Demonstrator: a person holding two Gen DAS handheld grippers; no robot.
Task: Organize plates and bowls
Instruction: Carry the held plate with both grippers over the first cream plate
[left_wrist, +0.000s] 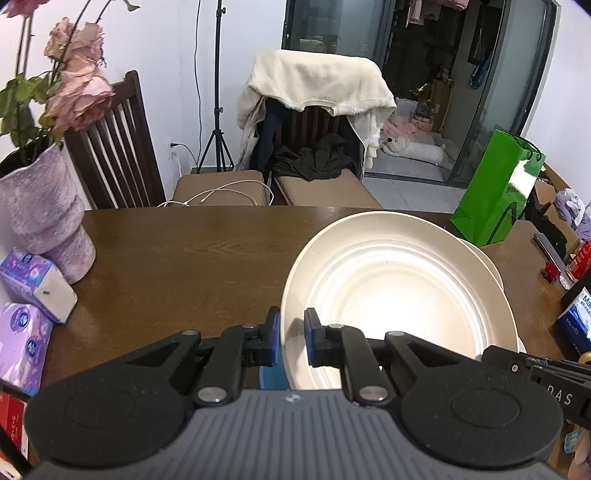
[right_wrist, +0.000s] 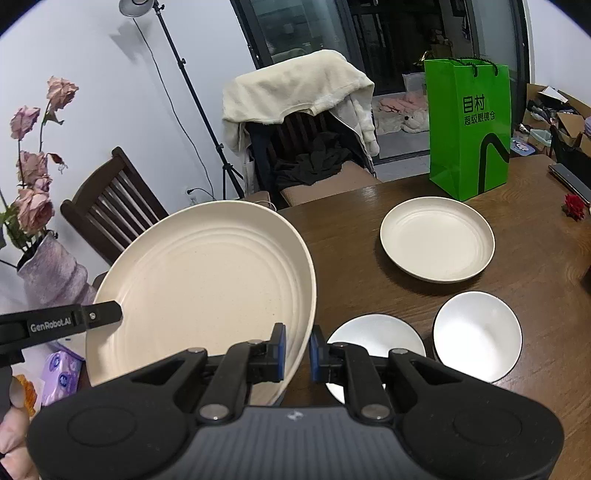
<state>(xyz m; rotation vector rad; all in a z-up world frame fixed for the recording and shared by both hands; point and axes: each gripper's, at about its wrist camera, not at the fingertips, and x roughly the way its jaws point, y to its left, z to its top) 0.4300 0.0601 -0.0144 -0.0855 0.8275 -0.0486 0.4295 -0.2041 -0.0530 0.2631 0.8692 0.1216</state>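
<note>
Wood makes up the table, brown and shiny, in a room with white walls and a dark glass door at the back. Two dark chairs stand at the far side, one bare and one with a cream sweater thrown over it. One light stand stands by the wall. One green bag stands upright on the table, and one purple vase with dried pink roses sits at the left end beside tissue packs. Two cream plates show: one plate lies flat near the bag, and the big plate is lifted off the table and tilted. Two white bowls show, one bowl upright near the front and another just beside it, partly hidden. The left gripper pinches the big plate's left rim, its blue pads close together on it. The right gripper pinches the opposite rim the same way.
</note>
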